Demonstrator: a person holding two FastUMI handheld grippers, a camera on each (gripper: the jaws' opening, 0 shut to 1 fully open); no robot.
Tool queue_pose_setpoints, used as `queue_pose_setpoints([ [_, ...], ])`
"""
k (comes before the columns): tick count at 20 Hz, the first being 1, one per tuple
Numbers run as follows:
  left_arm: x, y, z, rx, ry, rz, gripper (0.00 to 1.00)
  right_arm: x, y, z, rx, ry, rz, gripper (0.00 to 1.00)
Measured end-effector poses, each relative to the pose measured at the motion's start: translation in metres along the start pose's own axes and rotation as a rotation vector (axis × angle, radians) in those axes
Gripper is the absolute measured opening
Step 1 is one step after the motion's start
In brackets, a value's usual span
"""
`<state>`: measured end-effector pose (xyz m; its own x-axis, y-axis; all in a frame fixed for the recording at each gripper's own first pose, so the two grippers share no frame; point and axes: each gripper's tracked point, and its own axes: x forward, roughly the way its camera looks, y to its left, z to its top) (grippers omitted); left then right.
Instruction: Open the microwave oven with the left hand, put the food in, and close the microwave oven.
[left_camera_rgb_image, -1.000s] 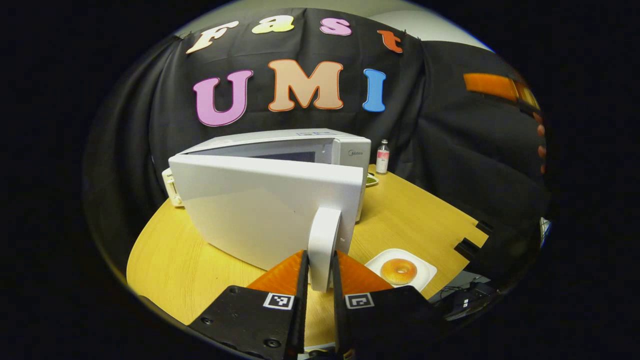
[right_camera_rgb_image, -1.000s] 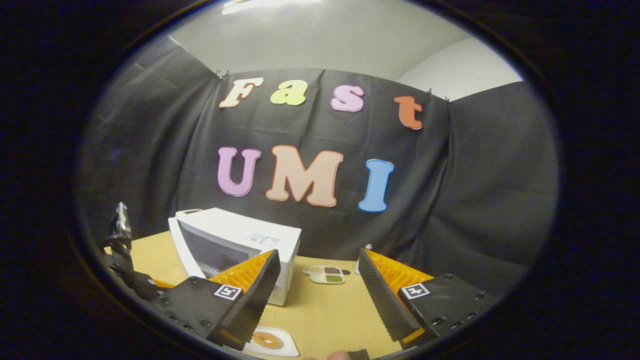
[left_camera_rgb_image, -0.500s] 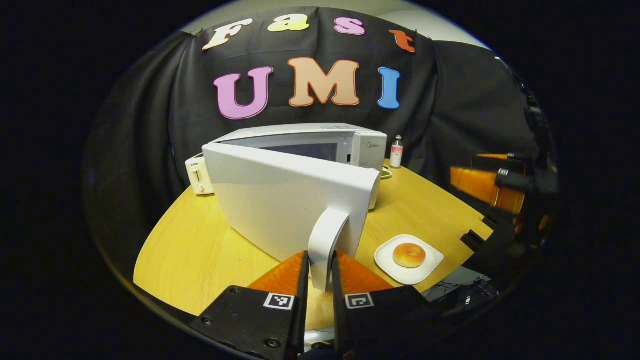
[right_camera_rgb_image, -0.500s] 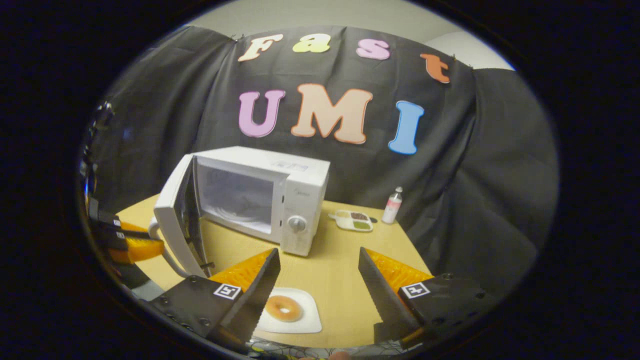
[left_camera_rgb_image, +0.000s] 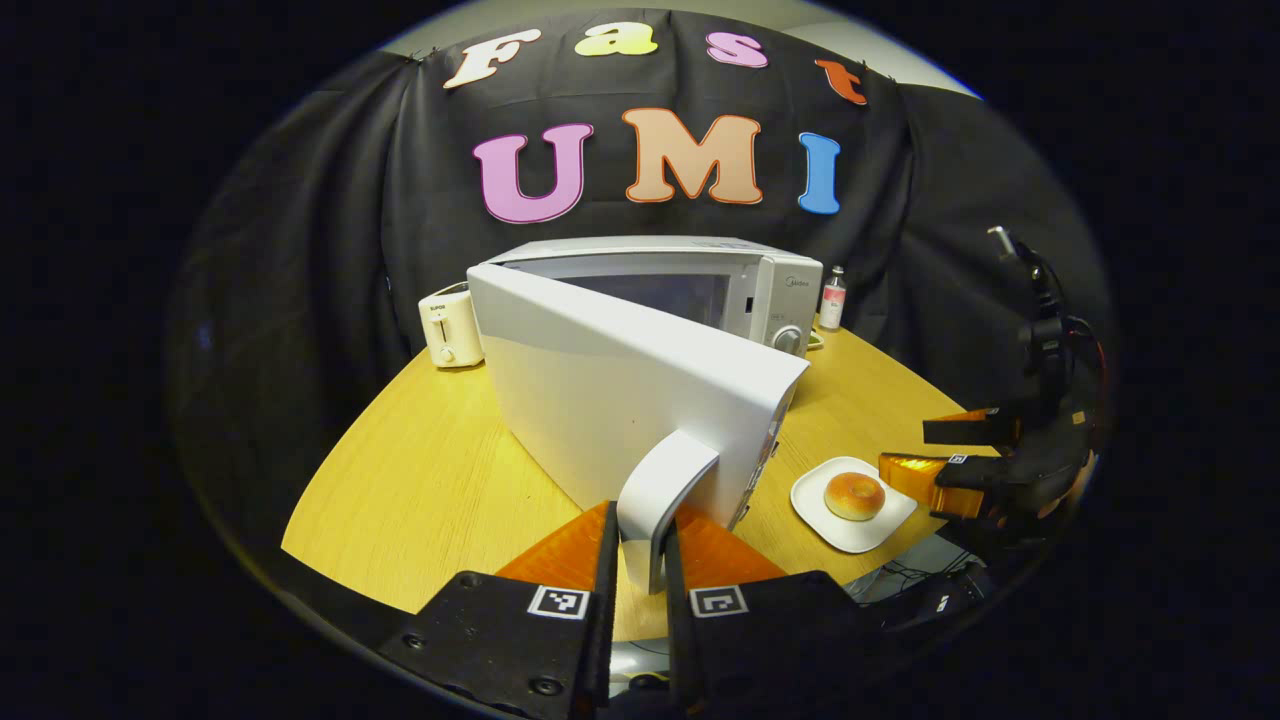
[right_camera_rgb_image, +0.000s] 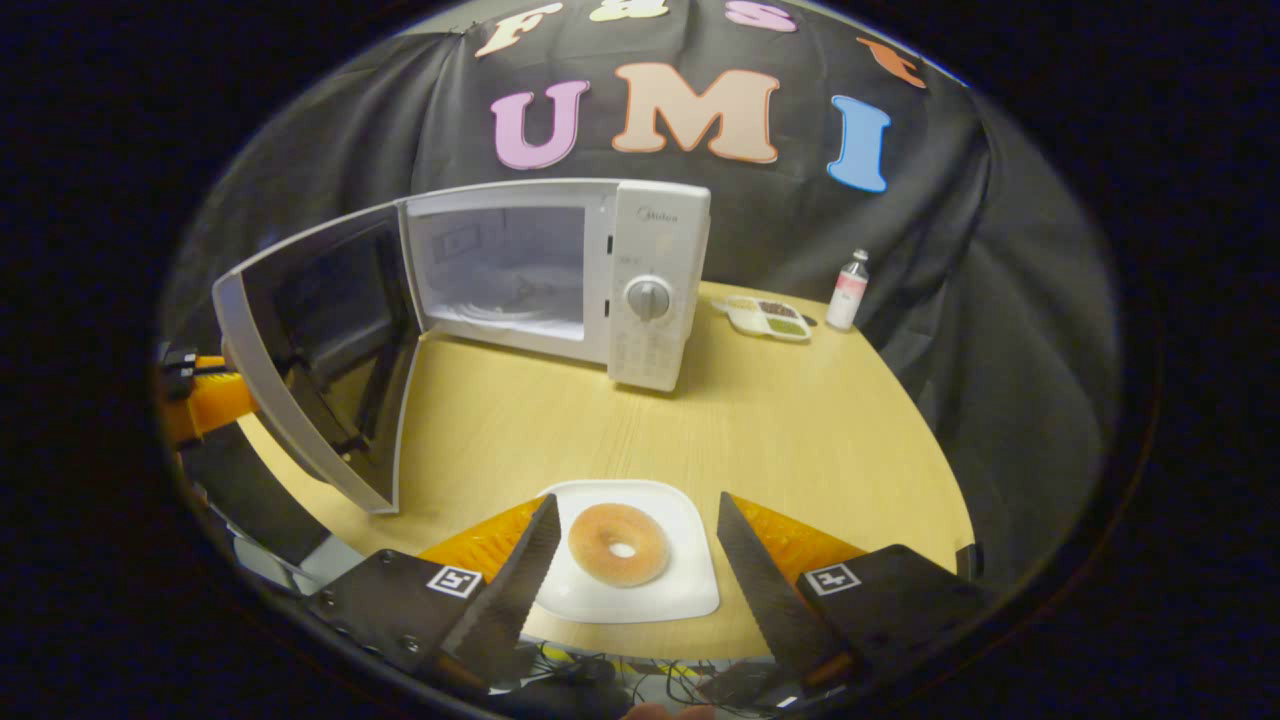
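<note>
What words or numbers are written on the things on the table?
Microwave: small grey brand mark above the dial, too small to read surely; keypad print blurred.
Toaster: tiny mark, blurred.
Bottle: pink label, too small.
Left tool, right tool: square code patterns, no words.

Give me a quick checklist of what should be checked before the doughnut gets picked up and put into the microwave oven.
1. Microwave oven door swung wide open: ok.
2. Left gripper clamped on the door handle, holding the door: ok.
3. Cavity free of other food: ok, just the glass turntable is visible.
4. Right gripper open, its fingers on either side of the doughnut: ok.
5. Doughnut resting centred on the white plate: ok.
6. Right gripper low enough to grasp the plate or doughnut: cannot tell.
</note>
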<state>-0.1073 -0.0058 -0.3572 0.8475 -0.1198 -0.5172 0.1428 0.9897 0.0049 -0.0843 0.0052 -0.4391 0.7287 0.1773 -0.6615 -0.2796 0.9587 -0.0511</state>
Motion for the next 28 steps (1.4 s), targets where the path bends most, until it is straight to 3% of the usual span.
queue_pose_setpoints([
  [6, -0.009, 0.019, -0.001, -0.028, -0.005, 0.045, 0.22, 0.022, 0.009, -0.028, -0.015, 0.099, 0.011, 0.98],
  [8, -0.013, 0.026, 0.002, -0.056, -0.018, 0.061, 0.27, 0.024, 0.012, -0.034, -0.021, 0.12, 0.006, 0.98],
  [10, -0.021, 0.033, 0.007, -0.083, -0.04, 0.071, 0.49, 0.027, 0.014, -0.039, -0.018, 0.137, 0.009, 0.98],
  [11, -0.023, 0.036, 0.007, -0.089, -0.043, 0.08, 0.69, 0.027, 0.016, -0.042, -0.019, 0.144, 0.011, 0.98],
  [13, -0.033, 0.04, 0.01, -0.073, -0.058, 0.098, 0.85, 0.03, 0.016, -0.042, -0.024, 0.155, 0.012, 0.98],
  [19, -0.058, 0.044, 0.026, -0.019, -0.083, 0.091, 0.86, 0.045, 0.015, -0.058, -0.014, 0.217, 0.005, 0.98],
  [23, -0.073, 0.06, 0.065, -0.021, -0.162, 0.115, 0.82, 0.05, 0.017, -0.059, 0.02, 0.233, 0.009, 1.0],
  [26, -0.089, 0.079, 0.106, -0.05, -0.249, 0.166, 0.83, 0.053, 0.02, -0.058, 0.044, 0.242, 0.024, 0.92],
  [28, -0.099, 0.092, 0.139, -0.051, -0.327, 0.209, 0.88, 0.053, 0.021, -0.058, 0.05, 0.243, 0.028, 0.92],
])
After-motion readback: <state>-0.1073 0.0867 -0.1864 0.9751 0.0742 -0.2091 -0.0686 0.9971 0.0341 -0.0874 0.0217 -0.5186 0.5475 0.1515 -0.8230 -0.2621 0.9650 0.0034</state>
